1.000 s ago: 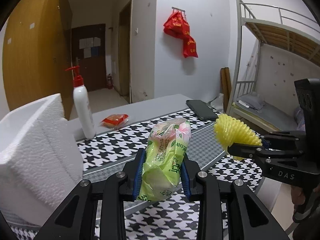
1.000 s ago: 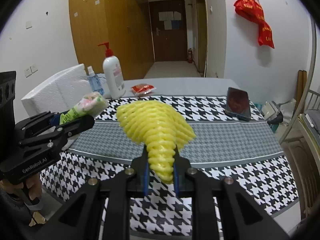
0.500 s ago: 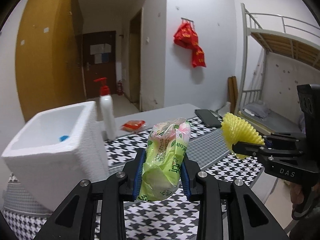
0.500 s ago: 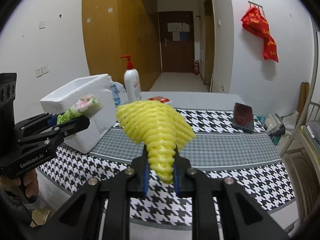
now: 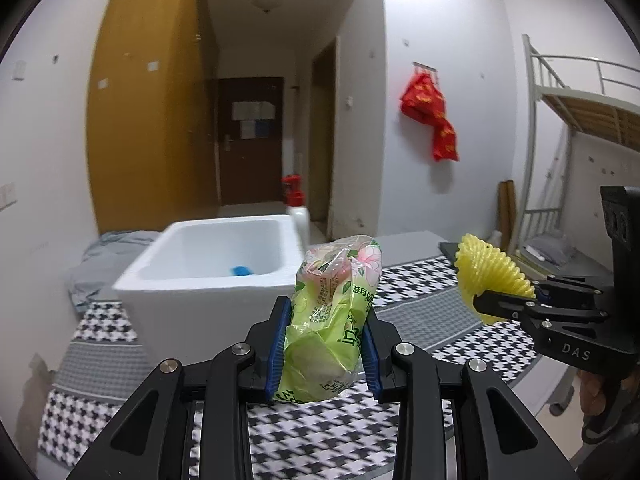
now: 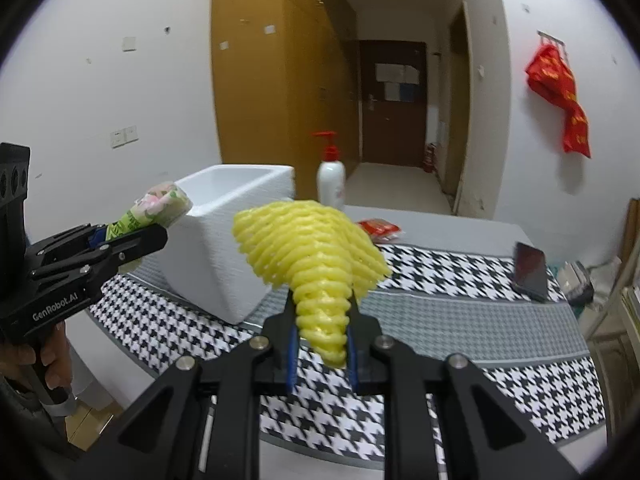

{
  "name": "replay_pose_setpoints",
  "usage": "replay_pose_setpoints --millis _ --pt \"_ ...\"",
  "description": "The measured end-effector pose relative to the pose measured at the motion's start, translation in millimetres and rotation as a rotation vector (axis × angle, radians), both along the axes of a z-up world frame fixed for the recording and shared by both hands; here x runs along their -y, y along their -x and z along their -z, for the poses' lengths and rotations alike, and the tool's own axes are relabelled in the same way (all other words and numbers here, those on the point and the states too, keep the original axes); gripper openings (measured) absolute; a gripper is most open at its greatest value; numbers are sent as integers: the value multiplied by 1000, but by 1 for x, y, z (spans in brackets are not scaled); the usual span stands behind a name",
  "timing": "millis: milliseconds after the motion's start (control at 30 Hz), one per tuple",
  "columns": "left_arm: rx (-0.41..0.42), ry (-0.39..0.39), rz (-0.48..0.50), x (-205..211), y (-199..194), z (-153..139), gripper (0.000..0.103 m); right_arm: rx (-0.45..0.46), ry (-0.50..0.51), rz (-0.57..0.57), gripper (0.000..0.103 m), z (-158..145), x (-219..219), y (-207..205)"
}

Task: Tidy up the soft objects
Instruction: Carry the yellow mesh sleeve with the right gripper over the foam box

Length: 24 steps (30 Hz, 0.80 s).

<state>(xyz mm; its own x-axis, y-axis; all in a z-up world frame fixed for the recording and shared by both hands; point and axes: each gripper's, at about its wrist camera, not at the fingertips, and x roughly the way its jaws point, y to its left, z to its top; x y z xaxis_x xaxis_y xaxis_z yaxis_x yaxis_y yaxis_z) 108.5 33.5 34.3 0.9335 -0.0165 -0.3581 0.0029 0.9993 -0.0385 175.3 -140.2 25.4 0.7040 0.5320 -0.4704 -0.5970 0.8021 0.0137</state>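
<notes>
**Above the counter, both grippers carried soft things near the foam box**

From the left wrist, the left gripper (image 5: 325,344) pinched a green tissue pack (image 5: 332,320) upright between its blue pads, the plastic wrapping bulging above the fingertips. Beyond it on the houndstooth-patterned counter (image 5: 432,316) stood a white foam box (image 5: 208,284), open at the top, with a small blue object (image 5: 241,270) lying on its floor. A pump bottle (image 5: 297,216) with a red head rose just behind the box's far corner. To the right, the right gripper (image 5: 486,305) came in from the side, clamped on a yellow foam net (image 5: 490,270); part of a hand (image 5: 596,394) showed under its body.

From the right wrist, the right gripper (image 6: 320,346) squeezed the narrow end of the yellow foam net (image 6: 312,252), its pads pressed nearly together and the net fanning out wide above them. At the left, the left gripper (image 6: 140,234) held the tissue pack (image 6: 158,206) in the air beside the foam box (image 6: 228,240), close to its near rim. The pump bottle (image 6: 331,180) stood behind the box, a red packet (image 6: 380,228) lay on the grey part of the counter (image 6: 440,308), and a dark phone (image 6: 530,266) rested near the right edge. A hand (image 6: 24,360) gripped the left tool's handle.
</notes>
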Motion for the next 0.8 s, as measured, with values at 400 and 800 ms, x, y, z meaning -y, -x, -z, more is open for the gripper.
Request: replay_pose_setpoints --millis 400,800 --pt "1 15 -138 -34 25 -2 34 26 -11 -104 22 -6 -38 9" --pt "4 25 -184 -62 39 1 34 35 -14 -147 22 -7 -63 10"
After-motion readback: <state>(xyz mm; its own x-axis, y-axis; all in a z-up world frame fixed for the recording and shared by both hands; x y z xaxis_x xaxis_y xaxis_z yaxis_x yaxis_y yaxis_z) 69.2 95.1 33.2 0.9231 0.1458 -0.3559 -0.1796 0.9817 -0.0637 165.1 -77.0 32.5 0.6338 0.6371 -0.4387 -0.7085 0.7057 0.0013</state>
